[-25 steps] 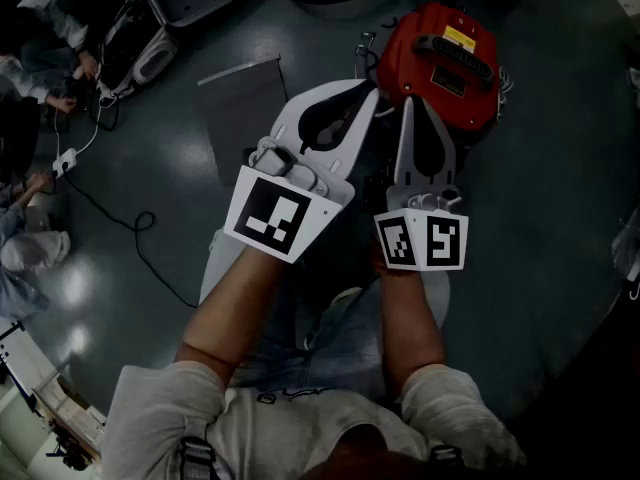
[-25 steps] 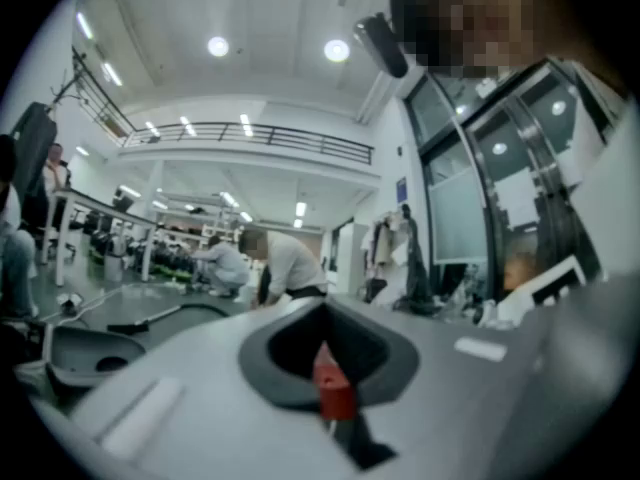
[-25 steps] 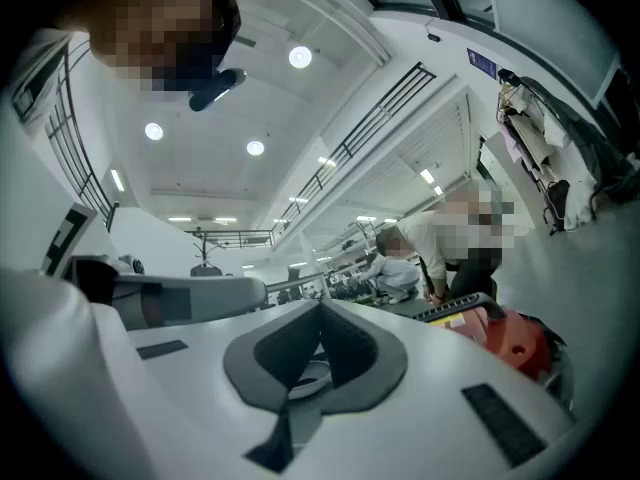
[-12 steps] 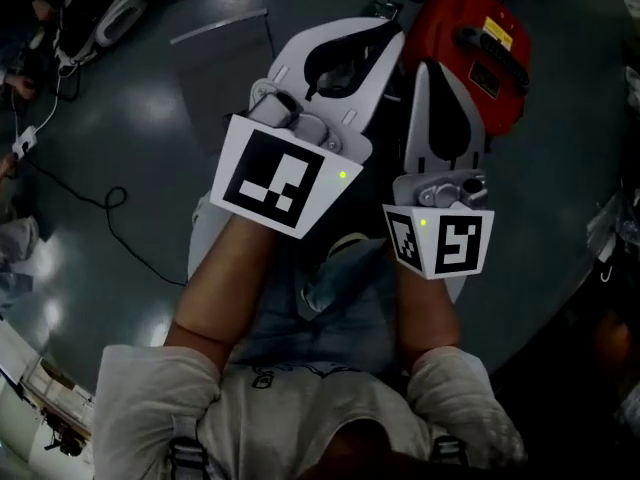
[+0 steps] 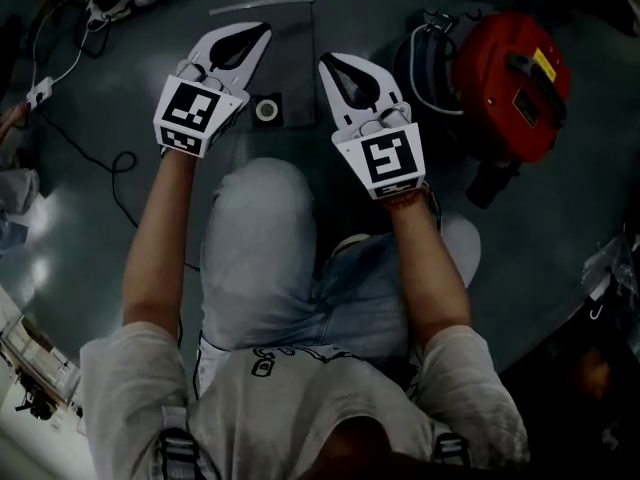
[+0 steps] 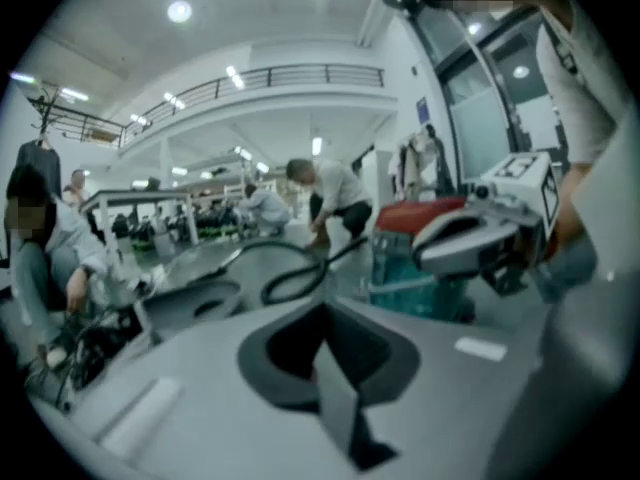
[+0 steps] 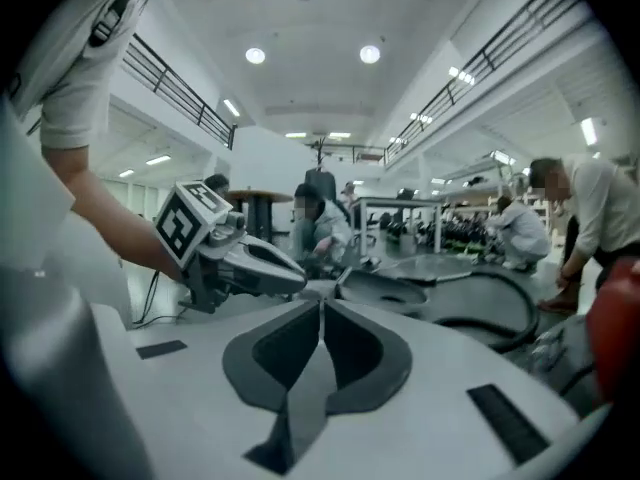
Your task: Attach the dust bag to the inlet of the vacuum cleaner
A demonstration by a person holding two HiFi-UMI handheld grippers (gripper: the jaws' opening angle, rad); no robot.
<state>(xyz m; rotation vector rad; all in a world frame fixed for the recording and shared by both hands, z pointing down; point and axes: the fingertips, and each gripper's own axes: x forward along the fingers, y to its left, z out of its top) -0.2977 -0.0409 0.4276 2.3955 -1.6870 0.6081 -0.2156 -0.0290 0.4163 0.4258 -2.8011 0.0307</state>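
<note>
The dust bag (image 5: 292,76) lies flat and grey on the floor ahead of the person's knees, its round collar (image 5: 266,110) near the close edge. The red vacuum cleaner (image 5: 512,80) stands to the right with a coiled hose (image 5: 428,60) beside it. My left gripper (image 5: 264,31) hovers over the bag's left part, jaws shut and empty. My right gripper (image 5: 326,61) is at the bag's right edge, also shut and empty. In the left gripper view my left gripper (image 6: 323,308) faces the right gripper (image 6: 478,240) and the vacuum (image 6: 420,214). In the right gripper view my right gripper (image 7: 322,304) faces the left gripper (image 7: 240,260).
A black cable (image 5: 112,173) snakes over the floor at the left. The person's legs (image 5: 262,253) fill the middle of the head view. Other people (image 6: 330,193) crouch in the hall behind, near a thick black hose (image 6: 290,273) and machine parts (image 7: 400,288).
Both grippers have swung left and down, away from the red vacuum, and now sit apart over the grey bag. The bag's collar has come into sight between them.
</note>
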